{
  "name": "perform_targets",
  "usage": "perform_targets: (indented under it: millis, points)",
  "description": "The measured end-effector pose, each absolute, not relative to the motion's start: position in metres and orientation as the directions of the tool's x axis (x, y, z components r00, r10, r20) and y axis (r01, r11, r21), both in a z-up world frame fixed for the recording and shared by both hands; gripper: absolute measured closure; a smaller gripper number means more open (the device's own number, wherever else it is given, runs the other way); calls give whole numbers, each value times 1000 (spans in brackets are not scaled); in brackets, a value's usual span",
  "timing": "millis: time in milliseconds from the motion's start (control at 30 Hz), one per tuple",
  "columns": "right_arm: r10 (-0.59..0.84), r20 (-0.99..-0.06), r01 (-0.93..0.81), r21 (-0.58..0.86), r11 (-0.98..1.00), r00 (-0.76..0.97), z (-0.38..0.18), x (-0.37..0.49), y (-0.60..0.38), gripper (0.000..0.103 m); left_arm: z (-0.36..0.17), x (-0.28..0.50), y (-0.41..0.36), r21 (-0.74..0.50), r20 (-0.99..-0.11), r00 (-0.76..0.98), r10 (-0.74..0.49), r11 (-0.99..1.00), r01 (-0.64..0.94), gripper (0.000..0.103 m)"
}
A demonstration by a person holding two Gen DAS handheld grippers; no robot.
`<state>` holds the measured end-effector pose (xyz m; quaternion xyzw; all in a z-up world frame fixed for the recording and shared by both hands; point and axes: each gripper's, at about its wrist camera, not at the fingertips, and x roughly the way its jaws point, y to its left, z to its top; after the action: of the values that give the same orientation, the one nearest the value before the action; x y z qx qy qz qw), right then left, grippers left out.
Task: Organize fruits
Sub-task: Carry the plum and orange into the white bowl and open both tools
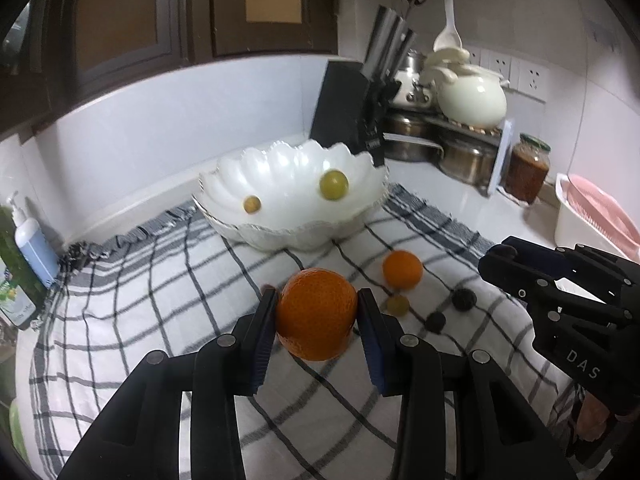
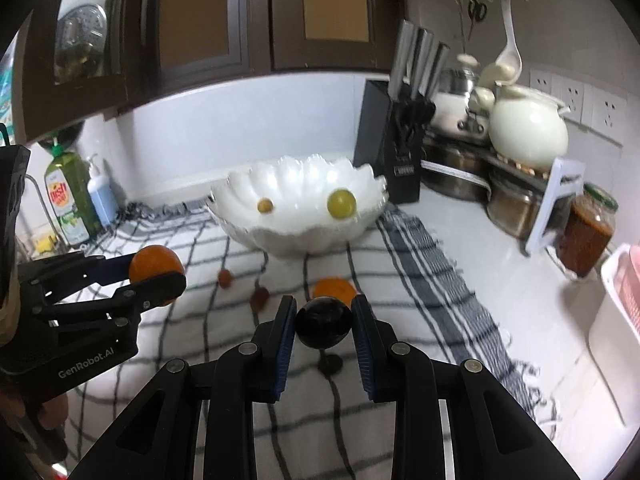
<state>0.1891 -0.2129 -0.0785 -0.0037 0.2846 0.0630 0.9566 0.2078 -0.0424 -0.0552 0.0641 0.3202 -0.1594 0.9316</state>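
dim indoor light, soft glare inside the white bowl (image 1: 296, 168); slight motion blur throughout; fisheye bends edges, corners go black.

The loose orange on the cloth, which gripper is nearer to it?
Right. The orange lies just beyond the right gripper; the left gripper is off to the side.

A large orange (image 1: 316, 314) and a dark round plum (image 2: 324, 322) are held above the checked cloth. Two green fruits lie in the scalloped white bowl (image 1: 280, 232); a smaller orange (image 1: 402, 269) rests on the cloth.
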Motion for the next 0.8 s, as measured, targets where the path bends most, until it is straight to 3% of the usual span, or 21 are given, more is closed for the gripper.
perform_targets:
  millis: [533,800]
  points:
    - [181,-436,-192,18,981,882,-33,230,-205,74,0,238,-39,56,-478,849,-226,957,286,64]
    - [215,-429,-243,-10,970,877,-19,271,-198,74,14,267,-43,111,-447,881,-155,968,226,64]
